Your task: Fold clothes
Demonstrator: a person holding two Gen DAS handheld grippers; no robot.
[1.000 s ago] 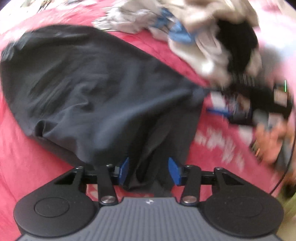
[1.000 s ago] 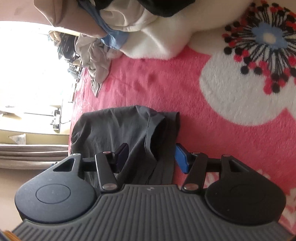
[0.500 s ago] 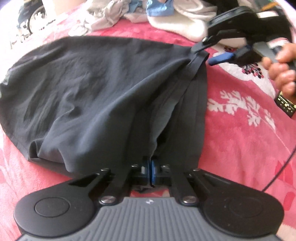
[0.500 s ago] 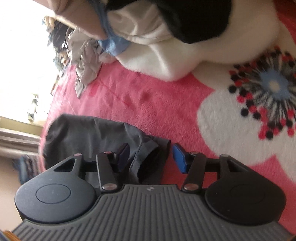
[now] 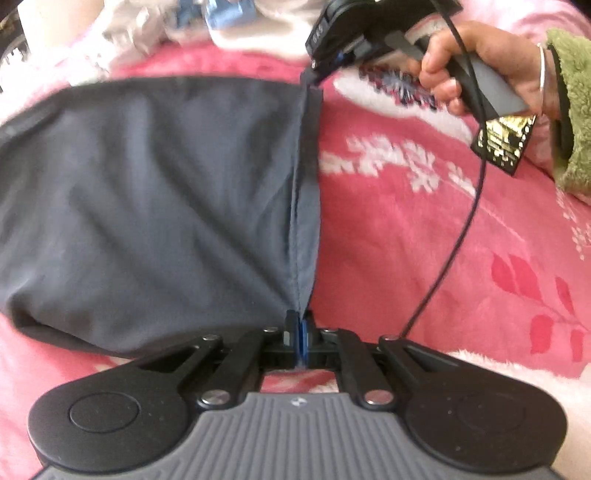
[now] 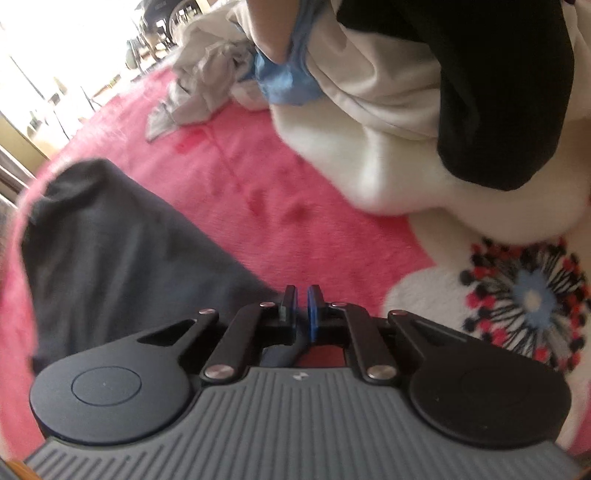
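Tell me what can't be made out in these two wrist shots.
- Left wrist view: dark garment, left part cut off by the frame edge.
- Left wrist view: clothes pile, blurred and cropped at top.
- Right wrist view: right gripper, its own linkage hides any pinched cloth.

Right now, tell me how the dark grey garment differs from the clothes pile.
The dark grey garment lies spread out, one colour; the clothes pile is crumpled and mixed white, blue, black. The garment's edge is pinched by the left hand-held gripper and right hand-held gripper; the pile is untouched. Both rest on the pink blanket.
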